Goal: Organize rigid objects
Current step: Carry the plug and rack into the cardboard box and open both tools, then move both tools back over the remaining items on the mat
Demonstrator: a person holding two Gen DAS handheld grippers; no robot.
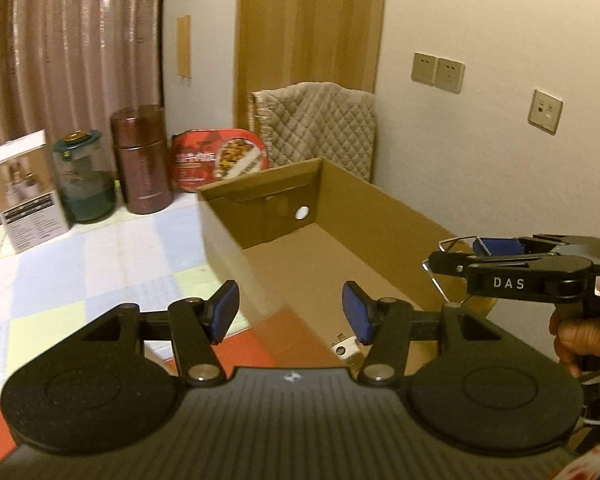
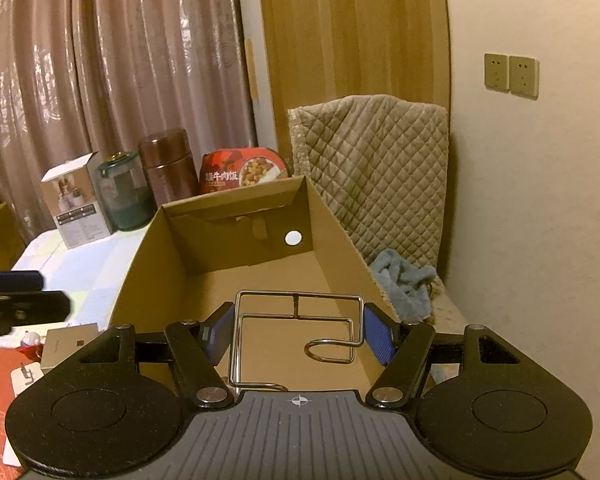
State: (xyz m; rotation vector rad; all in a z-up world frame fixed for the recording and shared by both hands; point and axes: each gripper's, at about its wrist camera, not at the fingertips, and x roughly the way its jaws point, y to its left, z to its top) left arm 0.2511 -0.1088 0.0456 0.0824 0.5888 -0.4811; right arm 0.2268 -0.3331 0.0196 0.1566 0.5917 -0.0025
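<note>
An open cardboard box (image 2: pixel 148 264) stands on the table with its floor bare. My right gripper (image 2: pixel 299 336) is shut on a bent metal wire rack (image 2: pixel 300 295), the blue pads pressing its two sides, and holds it over the near end of the box. In the left wrist view the right gripper (image 1: pixel 460 254) enters from the right with the wire rack (image 1: pixel 436 285) over the cardboard box (image 1: pixel 228 236). My left gripper (image 1: pixel 290 312) is open above the box's near left corner, with nothing between its pads. It also shows as the left gripper (image 2: pixel 16 292) at the left edge.
At the table's back stand a white product box (image 1: pixel 24 188), a green-lidded glass jar (image 1: pixel 86 176), a brown canister (image 1: pixel 142 160) and a red meal pack (image 1: pixel 220 158). A quilted cover (image 2: pixel 380 176) and a blue towel (image 2: pixel 404 280) lie right of the box. Small items (image 2: pixel 60 346) sit near left.
</note>
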